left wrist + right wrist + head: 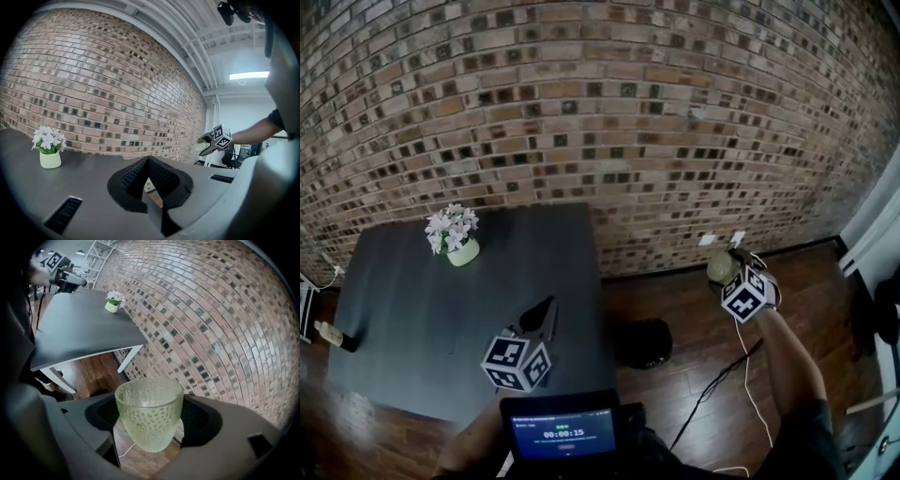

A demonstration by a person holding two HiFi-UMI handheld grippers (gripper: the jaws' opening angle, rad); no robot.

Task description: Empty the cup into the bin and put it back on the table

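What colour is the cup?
The cup is pale green, bumpy glass; right gripper view shows it best.

The flower pot [461, 249] stands at the worktop's [403, 319] far side near the wall [609, 112], the bin [643, 342] on the floor [675, 309] just right of the worktop, the cup [721, 268] in the right hand-held gripper [150, 417] beyond the bin.

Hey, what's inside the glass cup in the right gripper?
Nothing shows inside the cup held by the right gripper; its dimpled, cloudy wall blurs the very bottom.
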